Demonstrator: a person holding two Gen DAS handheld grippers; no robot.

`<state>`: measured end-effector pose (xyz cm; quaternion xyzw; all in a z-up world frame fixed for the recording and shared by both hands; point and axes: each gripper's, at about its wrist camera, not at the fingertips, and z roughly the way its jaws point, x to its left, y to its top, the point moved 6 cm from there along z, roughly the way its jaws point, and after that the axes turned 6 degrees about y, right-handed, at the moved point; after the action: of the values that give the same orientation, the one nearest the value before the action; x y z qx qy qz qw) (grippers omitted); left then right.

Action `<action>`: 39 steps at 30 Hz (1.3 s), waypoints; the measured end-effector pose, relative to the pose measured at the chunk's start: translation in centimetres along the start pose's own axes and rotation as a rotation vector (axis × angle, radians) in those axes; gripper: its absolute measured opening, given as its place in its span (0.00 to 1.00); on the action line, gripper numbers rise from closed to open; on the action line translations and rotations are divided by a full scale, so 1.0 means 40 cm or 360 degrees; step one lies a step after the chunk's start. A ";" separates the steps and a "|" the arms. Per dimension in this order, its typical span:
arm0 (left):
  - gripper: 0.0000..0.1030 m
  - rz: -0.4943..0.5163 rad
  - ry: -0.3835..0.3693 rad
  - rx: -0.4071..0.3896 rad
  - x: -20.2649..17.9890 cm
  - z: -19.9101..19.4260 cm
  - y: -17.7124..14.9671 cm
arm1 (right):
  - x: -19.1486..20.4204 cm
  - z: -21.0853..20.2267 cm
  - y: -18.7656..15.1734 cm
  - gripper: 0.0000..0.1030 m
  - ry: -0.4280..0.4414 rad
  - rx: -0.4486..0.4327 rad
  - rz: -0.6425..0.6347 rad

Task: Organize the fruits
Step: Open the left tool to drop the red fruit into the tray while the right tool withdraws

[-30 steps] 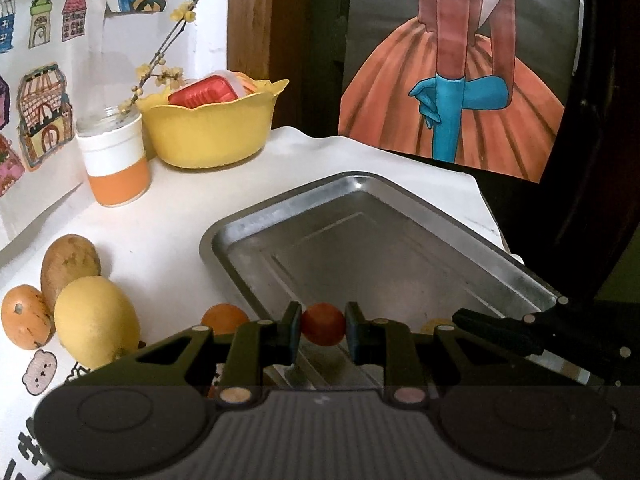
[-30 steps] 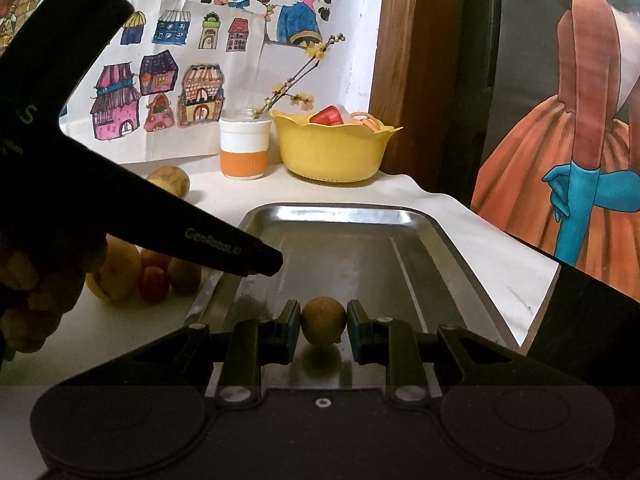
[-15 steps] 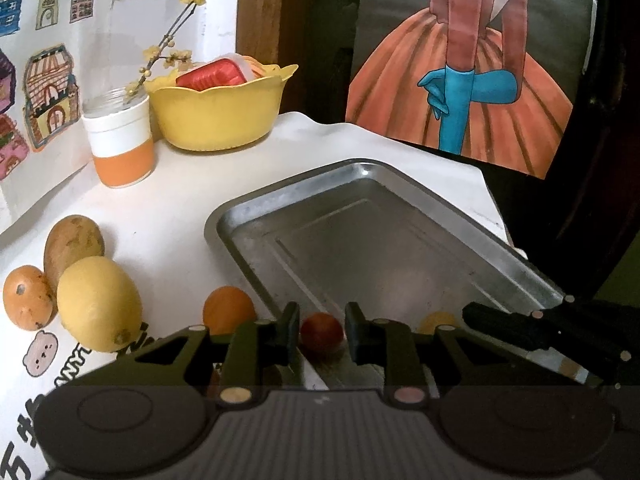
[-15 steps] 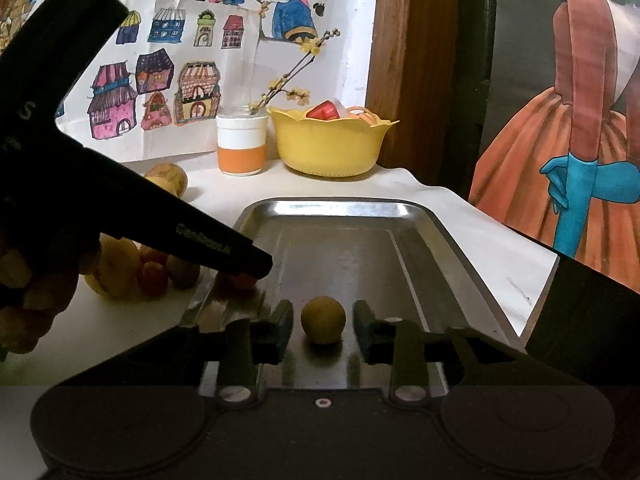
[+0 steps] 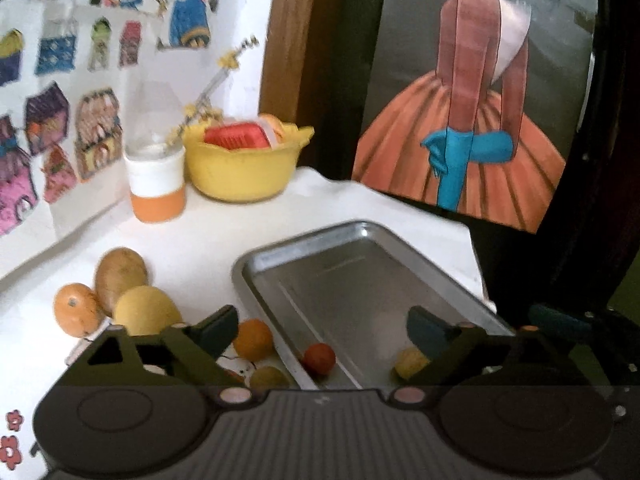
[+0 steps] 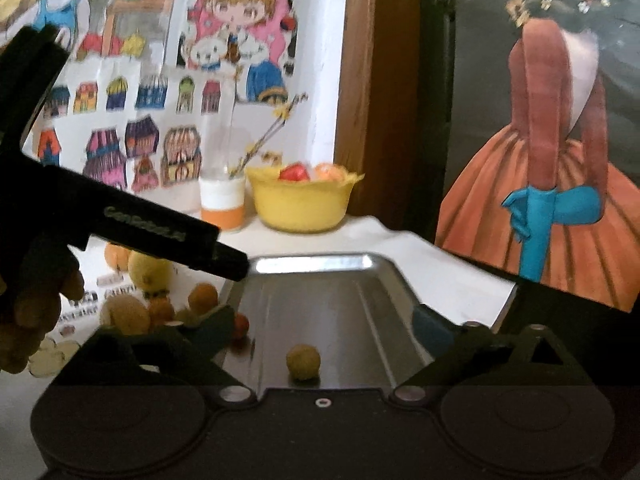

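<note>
A steel tray (image 5: 360,240) (image 6: 312,264) lies on the white table. In its near end rest a small red fruit (image 5: 319,358) (image 6: 241,325) and a small yellow fruit (image 5: 410,362) (image 6: 303,361). My left gripper (image 5: 322,330) hangs open above the red fruit, nothing between its fingers. My right gripper (image 6: 324,322) is open too, raised above the yellow fruit. Left of the tray sit an orange (image 5: 253,339), a lemon (image 5: 146,310), a brown fruit (image 5: 120,274), another orange (image 5: 76,308) and a small green fruit (image 5: 268,378).
A yellow bowl (image 5: 244,172) holding a red box and a white-and-orange jar (image 5: 156,184) with a twig stand at the back by the wall. A person's hand (image 6: 36,320) holds the left gripper. The table ends at the right, beside a dark frame.
Both grippers opened wide and let go: the red fruit and the yellow fruit now lie loose in the tray. Both grippers have risen and pulled back.
</note>
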<state>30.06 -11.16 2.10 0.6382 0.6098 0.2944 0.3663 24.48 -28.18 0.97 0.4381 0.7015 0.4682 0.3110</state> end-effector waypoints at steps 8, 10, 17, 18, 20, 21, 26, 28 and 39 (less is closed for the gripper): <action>1.00 -0.0064 0.0052 -0.0147 0.046 -0.130 0.011 | 0.019 -0.117 0.053 0.99 -0.0041 -0.0144 0.0020; 1.00 -0.0078 0.0060 -0.0176 0.060 -0.165 0.007 | 0.030 -0.146 0.064 0.99 -0.0045 -0.0172 0.0022; 1.00 -0.0117 0.0094 -0.0244 0.109 -0.277 -0.027 | 0.088 -0.243 0.086 0.99 -0.0032 -0.0228 -0.0002; 1.00 -0.0128 0.0093 -0.0244 0.116 -0.290 -0.035 | 0.098 -0.252 0.086 0.99 -0.0027 -0.0228 -0.0003; 1.00 -0.0151 0.0091 -0.0238 0.132 -0.316 -0.052 | 0.121 -0.273 0.084 0.99 -0.0008 -0.0223 -0.0006; 1.00 -0.0161 0.0092 -0.0236 0.140 -0.328 -0.060 | 0.134 -0.283 0.082 0.99 -0.0001 -0.0221 -0.0009; 1.00 -0.0190 0.0124 -0.0227 0.187 -0.378 -0.103 | 0.198 -0.322 0.072 0.99 0.0038 -0.0198 -0.0028; 1.00 -0.0202 0.0142 -0.0220 0.207 -0.394 -0.120 | 0.220 -0.334 0.066 0.99 0.0054 -0.0186 -0.0030; 1.00 -0.0254 0.0235 -0.0093 0.299 -0.429 -0.230 | 0.332 -0.331 0.002 0.99 0.0139 -0.0001 -0.0078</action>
<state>11.77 2.47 3.23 0.5533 0.6751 0.3282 0.3611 7.67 -21.21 5.58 0.3999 0.7248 0.4793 0.2915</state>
